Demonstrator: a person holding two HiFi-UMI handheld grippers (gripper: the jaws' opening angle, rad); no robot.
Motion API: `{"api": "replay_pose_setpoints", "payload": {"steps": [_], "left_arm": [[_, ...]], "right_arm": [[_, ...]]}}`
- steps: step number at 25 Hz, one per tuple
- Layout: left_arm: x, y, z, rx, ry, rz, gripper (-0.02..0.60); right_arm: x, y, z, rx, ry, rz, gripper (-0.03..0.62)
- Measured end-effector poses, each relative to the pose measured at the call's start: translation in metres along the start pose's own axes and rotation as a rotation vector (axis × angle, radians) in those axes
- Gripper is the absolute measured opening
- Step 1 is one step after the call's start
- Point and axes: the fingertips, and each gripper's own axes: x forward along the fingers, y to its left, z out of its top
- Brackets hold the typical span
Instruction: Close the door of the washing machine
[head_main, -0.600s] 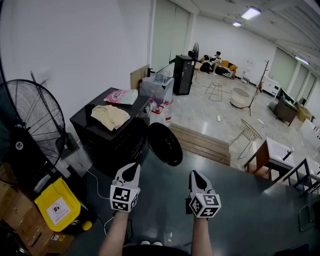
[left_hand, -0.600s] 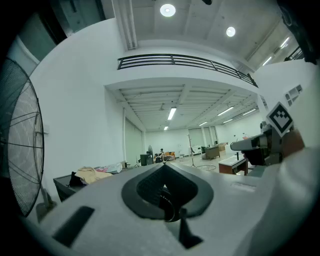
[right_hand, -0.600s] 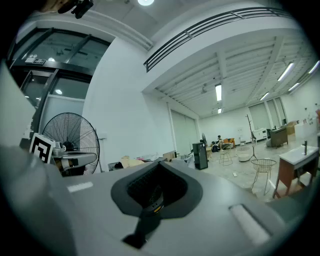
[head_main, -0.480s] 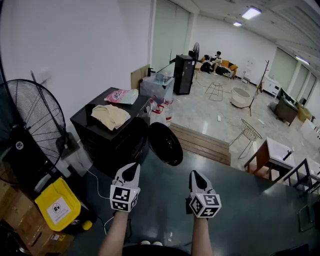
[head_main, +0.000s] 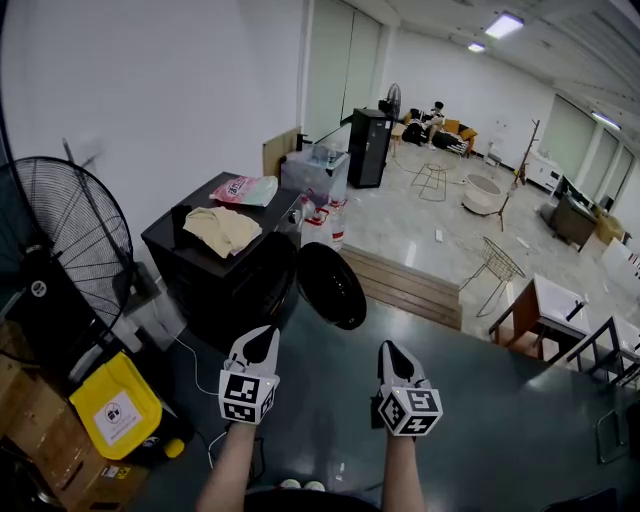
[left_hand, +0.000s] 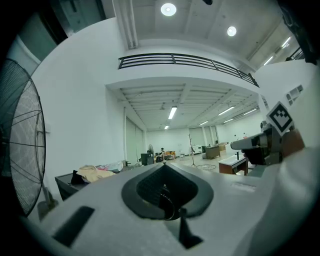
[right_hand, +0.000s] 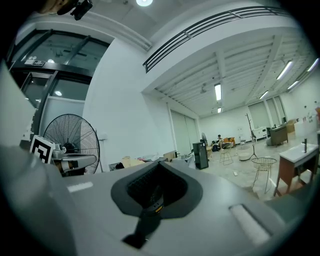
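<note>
Ahead of your left hand-held gripper, near but not touching, the round door of the black washing machine stands swung open. Your right hand-held gripper is closed on nothing. The left one's jaws seem closed and empty too.

Two in all: the left hand-held gripper and the right hand-held gripper. One black washing machine with one round door. On its top lie one beige cloth and one pink packet. Two standing fans: the near fan and the far fan. One yellow bin. One black cabinet. Two wire stools: the near wire stool and the far wire stool
</note>
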Motion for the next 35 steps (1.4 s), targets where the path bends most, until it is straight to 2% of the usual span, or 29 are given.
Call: {"api": "replay_pose_setpoints", "payload": {"steps": [13, 15, 20, 30, 35], "left_arm": [[-0.014, -0.013, -0.022, -0.022, 0.053, -0.01, 0.002], [-0.017, -0.013, -0.027, -0.026, 0.063, -0.01, 0.002], [-0.019, -0.015, -0.034, -0.035, 0.079, 0.001, 0.002], [-0.021, -0.009, -0.038, -0.031, 0.096, 0.05, 0.002], [-0.019, 0.002, -0.051, -0.039, 0.092, 0.091, 0.002]], "right_arm": [[-0.014, 0.009, -0.032, 0.004, 0.05, 0.032, 0.014], [-0.015, 0.012, -0.035, 0.019, 0.049, 0.055, 0.106], [-0.015, 0.016, -0.038, 0.03, 0.03, 0.118, 0.237], [-0.005, 0.011, -0.048, 0.059, 0.044, 0.203, 0.342], [0.013, -0.002, -0.062, 0.063, 0.057, 0.219, 0.367]]}}
